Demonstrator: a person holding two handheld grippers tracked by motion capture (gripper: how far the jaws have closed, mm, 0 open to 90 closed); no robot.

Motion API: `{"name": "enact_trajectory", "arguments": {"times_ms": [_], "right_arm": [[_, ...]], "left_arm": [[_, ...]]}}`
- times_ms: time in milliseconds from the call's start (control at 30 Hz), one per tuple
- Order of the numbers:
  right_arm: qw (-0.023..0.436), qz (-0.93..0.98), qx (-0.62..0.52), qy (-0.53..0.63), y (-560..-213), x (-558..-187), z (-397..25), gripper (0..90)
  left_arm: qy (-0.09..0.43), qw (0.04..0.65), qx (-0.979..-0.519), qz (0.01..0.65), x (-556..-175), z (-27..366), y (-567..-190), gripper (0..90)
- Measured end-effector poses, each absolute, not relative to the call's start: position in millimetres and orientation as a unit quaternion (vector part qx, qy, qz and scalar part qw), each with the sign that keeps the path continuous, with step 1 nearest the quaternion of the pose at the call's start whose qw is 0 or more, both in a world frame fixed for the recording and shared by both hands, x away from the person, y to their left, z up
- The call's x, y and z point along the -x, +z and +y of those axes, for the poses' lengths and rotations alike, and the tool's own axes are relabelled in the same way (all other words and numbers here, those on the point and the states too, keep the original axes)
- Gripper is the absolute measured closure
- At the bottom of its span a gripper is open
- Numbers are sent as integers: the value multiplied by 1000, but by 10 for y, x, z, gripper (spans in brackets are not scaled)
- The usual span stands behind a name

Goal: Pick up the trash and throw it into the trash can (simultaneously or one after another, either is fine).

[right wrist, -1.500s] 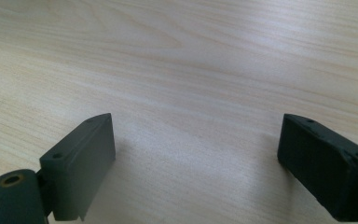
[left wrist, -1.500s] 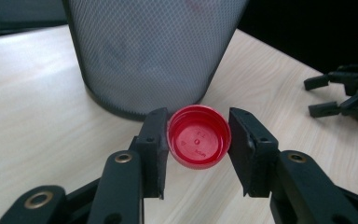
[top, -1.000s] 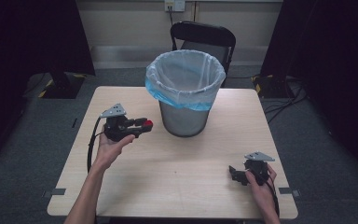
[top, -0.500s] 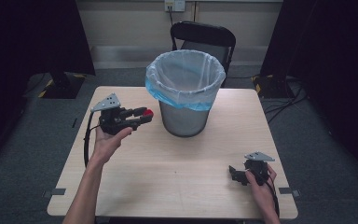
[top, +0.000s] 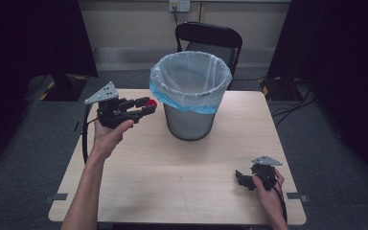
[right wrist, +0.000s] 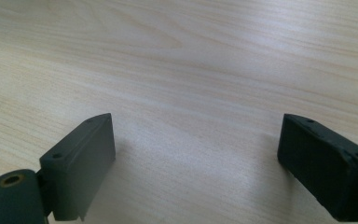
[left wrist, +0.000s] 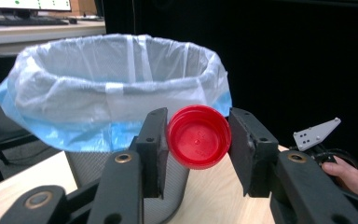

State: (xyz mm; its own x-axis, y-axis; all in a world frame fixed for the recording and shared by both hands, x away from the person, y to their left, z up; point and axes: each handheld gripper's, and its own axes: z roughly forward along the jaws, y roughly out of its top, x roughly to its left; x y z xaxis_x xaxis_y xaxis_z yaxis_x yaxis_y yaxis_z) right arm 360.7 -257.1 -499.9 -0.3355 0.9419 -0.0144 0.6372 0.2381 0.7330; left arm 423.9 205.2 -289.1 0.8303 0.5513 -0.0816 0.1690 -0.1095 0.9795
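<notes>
My left gripper (top: 146,106) clamps the red cap (left wrist: 198,136), raised beside the bin (top: 190,98) (not over its rim yet); next, carry over, release. Right gripper (top: 243,178) rests wide apart near the tabletop's (top: 172,177) front right corner.

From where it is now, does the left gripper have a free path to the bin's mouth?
Probably yes. The left gripper, shut on the red cap, is raised near the rim of the bin, with nothing between them.

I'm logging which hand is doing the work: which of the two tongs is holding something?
The left tongs, raised beside the bin, pinch a red cap. The right tongs gape open over bare table.
</notes>
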Motion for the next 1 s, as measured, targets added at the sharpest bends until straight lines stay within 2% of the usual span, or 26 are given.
{"name": "enact_trajectory", "arguments": {"times_ms": [567, 1000], "right_arm": [[236, 751, -526, 323, -4999, -3607, -2571, 105], [236, 751, -526, 323, -4999, -3607, -2571, 105]], "left_arm": [[159, 649, -708, 229, -4362, 1908, -2505, 593], [161, 651, -705, 231, -4576, 1802, -2334, 593]]}}
